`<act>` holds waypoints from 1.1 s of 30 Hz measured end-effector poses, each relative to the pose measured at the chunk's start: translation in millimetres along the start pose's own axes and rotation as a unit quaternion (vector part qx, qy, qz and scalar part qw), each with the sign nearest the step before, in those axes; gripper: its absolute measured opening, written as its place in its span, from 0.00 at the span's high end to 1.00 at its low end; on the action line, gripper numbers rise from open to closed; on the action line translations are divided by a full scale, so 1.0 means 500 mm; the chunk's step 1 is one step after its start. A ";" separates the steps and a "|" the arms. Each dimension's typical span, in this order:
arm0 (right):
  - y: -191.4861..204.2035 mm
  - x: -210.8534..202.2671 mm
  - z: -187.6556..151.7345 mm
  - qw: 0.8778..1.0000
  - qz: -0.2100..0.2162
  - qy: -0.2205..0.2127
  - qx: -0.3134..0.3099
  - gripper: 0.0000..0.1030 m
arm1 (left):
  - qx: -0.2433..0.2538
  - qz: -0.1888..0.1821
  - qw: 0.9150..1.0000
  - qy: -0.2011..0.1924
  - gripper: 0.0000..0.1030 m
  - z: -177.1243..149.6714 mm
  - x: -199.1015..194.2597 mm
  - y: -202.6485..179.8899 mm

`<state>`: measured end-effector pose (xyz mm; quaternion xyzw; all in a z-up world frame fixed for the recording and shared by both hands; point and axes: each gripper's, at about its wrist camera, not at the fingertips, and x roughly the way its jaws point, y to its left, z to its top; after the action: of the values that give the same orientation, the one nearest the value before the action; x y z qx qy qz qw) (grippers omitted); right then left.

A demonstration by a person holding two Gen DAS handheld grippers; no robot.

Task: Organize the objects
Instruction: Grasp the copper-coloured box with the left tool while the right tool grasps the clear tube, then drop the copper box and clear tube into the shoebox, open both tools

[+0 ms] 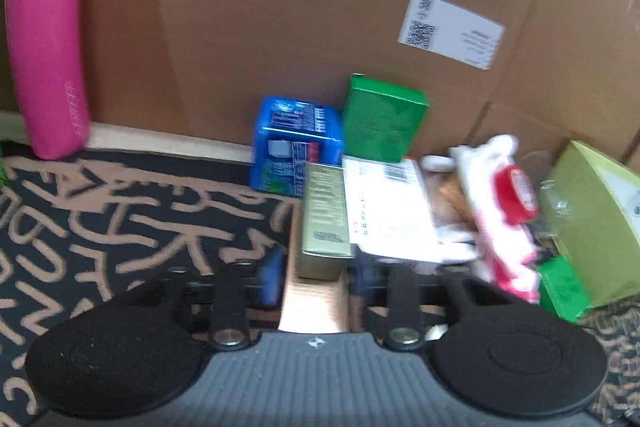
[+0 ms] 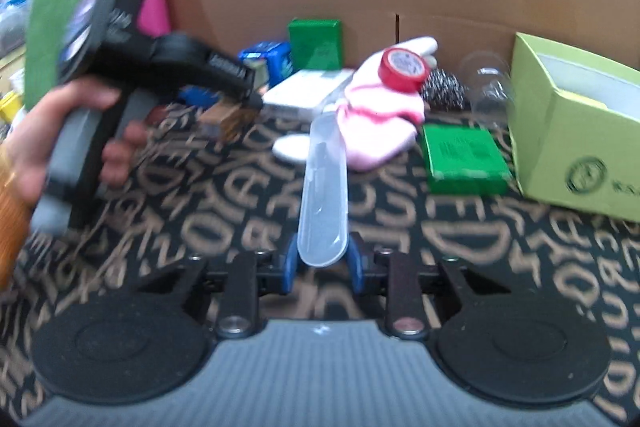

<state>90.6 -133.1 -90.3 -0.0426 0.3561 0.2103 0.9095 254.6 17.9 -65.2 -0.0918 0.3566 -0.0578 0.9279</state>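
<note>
My left gripper (image 1: 316,277) is shut on a small brown cardboard box (image 1: 316,303) and holds it just in front of a gold box (image 1: 324,219) and a white box (image 1: 390,207). In the right wrist view the left gripper (image 2: 244,95) shows with the brown box (image 2: 226,121) in its tips. My right gripper (image 2: 322,259) is shut on a long clear plastic case (image 2: 324,187) that points toward a pink-and-white glove (image 2: 380,123) with a red tape roll (image 2: 402,69) on it.
A blue box (image 1: 296,143), a green box (image 1: 382,119) and a lime carton (image 2: 580,139) stand along a cardboard wall (image 1: 300,7). A flat green box (image 2: 464,159), a steel scourer (image 2: 444,87) and a pink bottle (image 1: 48,35) are nearby on the patterned mat (image 2: 200,207).
</note>
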 end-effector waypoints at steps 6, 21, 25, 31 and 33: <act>0.005 -0.040 -0.023 1.000 0.007 0.014 -0.022 0.75 | 0.051 -0.014 0.998 0.017 0.68 -0.080 -0.093 -0.027; 0.006 -0.003 0.014 1.000 -0.008 0.002 -0.030 0.66 | 0.081 0.006 0.997 0.004 0.44 -0.137 -0.195 -0.047; 0.010 0.028 0.023 0.999 0.001 0.012 -0.031 0.66 | 0.098 0.026 0.995 0.019 0.41 -0.156 -0.169 -0.067; 0.004 0.031 0.016 1.000 0.004 0.001 -0.030 0.74 | 0.141 0.024 0.990 0.016 0.69 -0.168 -0.140 -0.095; -0.004 0.027 0.015 1.000 0.008 -0.001 -0.022 0.74 | 0.139 0.018 0.990 0.022 0.69 -0.171 -0.148 -0.098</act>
<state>104.9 -128.3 -94.0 -0.0593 0.3513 0.2252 0.9069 140.7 -28.3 -68.9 0.0453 0.3672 -0.0924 0.9244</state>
